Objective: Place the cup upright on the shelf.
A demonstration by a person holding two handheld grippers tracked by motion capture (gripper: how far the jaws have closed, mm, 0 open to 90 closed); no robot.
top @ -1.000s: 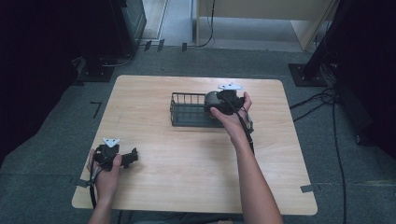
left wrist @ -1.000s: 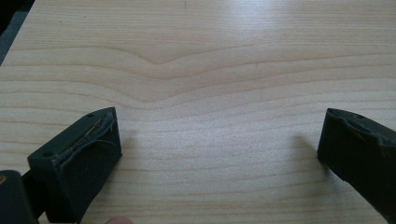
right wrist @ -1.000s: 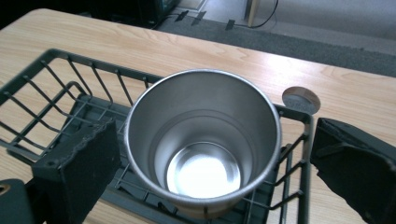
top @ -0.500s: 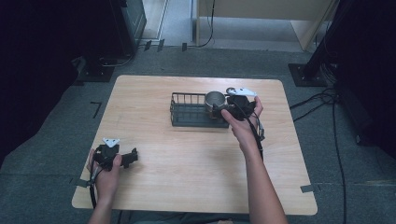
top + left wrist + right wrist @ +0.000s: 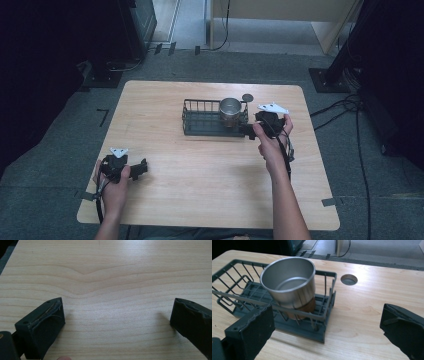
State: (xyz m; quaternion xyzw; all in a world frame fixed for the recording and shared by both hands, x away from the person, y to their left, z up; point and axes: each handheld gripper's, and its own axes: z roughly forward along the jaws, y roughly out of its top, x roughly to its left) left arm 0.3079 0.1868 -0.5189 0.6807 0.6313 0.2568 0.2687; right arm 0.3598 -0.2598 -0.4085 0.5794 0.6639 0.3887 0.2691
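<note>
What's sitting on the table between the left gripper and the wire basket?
Nothing: in the high view, only bare wooden table lies between the left gripper and the wire basket. The left gripper view too shows plain wood between its open jaws.

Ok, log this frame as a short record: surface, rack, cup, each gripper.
surface: wooden table with a round hole near the rack
rack: dark wire rack on the table's far half
cup: metal cup upright in the rack's right end, empty
left gripper: open, over bare wood, near left corner
right gripper: open, just right of the rack, holding nothing
</note>
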